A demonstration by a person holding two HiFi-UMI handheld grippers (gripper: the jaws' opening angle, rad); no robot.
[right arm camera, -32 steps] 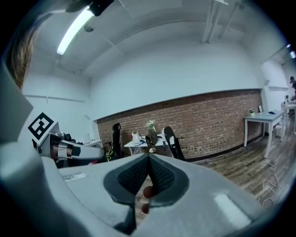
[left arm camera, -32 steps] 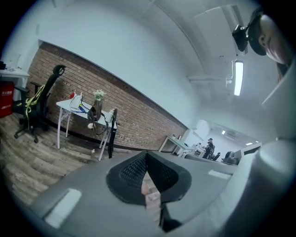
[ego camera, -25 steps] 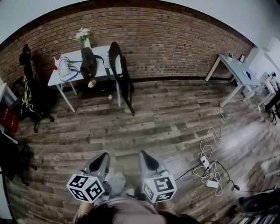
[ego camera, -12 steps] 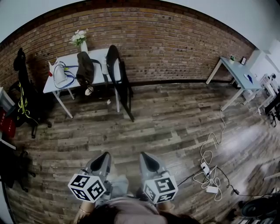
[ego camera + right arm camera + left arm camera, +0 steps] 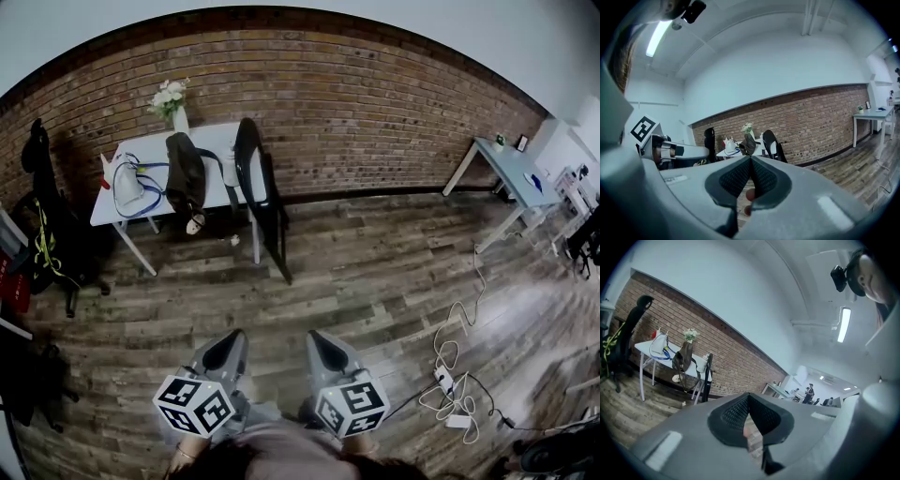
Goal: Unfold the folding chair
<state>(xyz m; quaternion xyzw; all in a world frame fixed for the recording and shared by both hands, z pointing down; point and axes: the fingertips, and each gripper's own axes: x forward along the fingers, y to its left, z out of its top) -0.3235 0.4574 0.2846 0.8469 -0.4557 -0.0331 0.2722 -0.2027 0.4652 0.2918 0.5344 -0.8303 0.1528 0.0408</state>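
The left gripper (image 5: 232, 339) and right gripper (image 5: 319, 339) are held clenched on nothing. The folded chair (image 5: 265, 202) is seen well ahead of both.

Wood floor (image 5: 366, 272) is open straight ahead, up to the folding chair (image 5: 265, 202). It leans folded on the white table (image 5: 117, 192), table leg just left of it, dark bag (image 5: 186, 167) over the table edge. Its right side is free. Office chair (image 5: 47, 234) blocks far left. Cables (image 5: 459, 319) and power strip (image 5: 442, 380) clutter the floor at right.
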